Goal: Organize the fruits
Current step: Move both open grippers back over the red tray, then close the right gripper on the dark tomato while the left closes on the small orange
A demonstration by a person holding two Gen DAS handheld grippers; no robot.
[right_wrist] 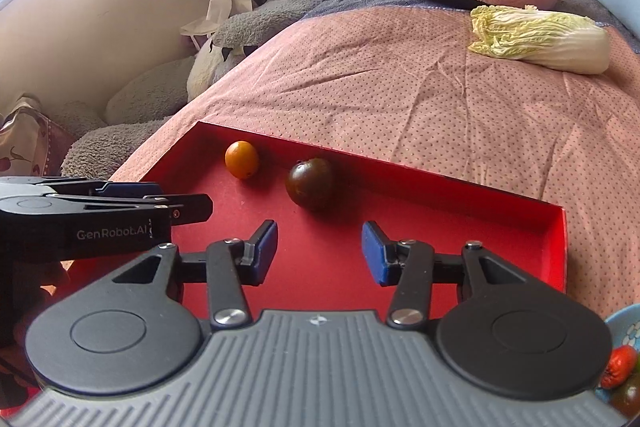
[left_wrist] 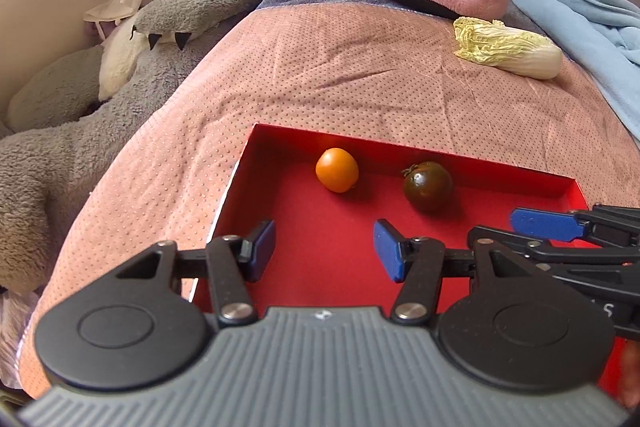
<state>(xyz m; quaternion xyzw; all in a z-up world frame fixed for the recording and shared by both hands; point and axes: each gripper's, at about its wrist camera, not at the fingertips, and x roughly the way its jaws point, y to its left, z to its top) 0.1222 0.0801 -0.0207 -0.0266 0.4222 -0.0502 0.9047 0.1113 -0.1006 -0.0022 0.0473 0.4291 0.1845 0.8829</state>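
Left wrist view, glossy orange fruit (left_wrist: 337, 169), dark tomato (left_wrist: 427, 185), both hand-held grippers spread, empty

Read "GenRobot.AI" in pale letters on the black side of the left gripper (right_wrist: 120, 193), seen to the left of the right gripper's fingers. No other readable text found anywhere.

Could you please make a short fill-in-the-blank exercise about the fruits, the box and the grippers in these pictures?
1. The orange fruit and the dark tomato lie inside a shallow ____ box.
2. The number of fruits in the box is ____.
3. The cabbage lies ____ the box.
4. Both the left gripper and the right gripper hold ____.

Missing words: red; two; outside; nothing
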